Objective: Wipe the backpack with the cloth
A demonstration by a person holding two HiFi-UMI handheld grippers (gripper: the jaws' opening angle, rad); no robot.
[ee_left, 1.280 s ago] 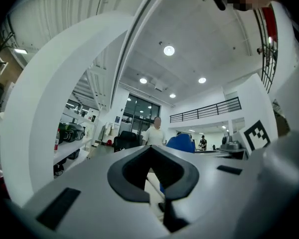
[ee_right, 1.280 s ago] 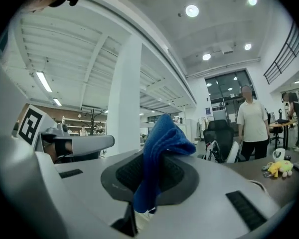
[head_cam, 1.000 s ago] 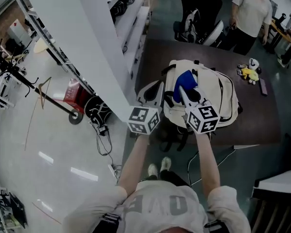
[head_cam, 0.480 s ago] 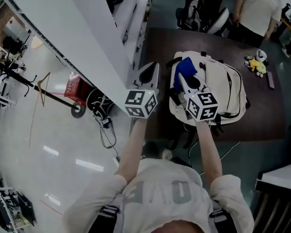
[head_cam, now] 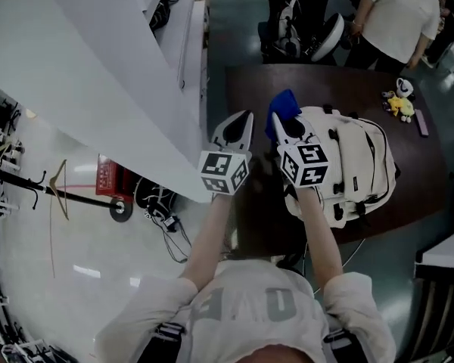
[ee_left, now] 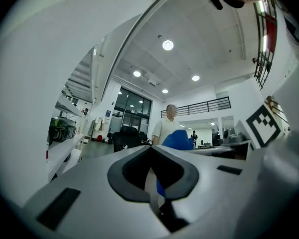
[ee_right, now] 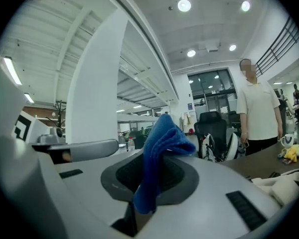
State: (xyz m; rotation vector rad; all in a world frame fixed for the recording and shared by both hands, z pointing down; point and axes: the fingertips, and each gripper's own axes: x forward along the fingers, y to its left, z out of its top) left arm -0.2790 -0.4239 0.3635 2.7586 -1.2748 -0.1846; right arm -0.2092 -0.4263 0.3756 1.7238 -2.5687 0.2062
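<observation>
Just beside the cream backpack (head_cam: 352,165) on the table, your right gripper (head_cam: 278,119) pinches the blue cloth (head_cam: 286,103) apparently clear of the fabric, your left gripper (head_cam: 244,119) is closed and empty, so the wiping looks unfinished.

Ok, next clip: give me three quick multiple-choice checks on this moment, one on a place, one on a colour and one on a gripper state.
1. Where does the backpack lie?
A. on a chair
B. on the dark table
C. on the floor

2. What colour is the cloth?
A. blue
B. yellow
C. white

3. How is the left gripper?
A. shut on the cloth
B. wide open round a strap
C. shut, with nothing in it

Answers:
1. B: the head view shows the backpack flat on the table top.
2. A: the cloth shows blue in all three views.
3. C: its jaws meet with nothing between them; the right gripper holds the cloth.
</observation>
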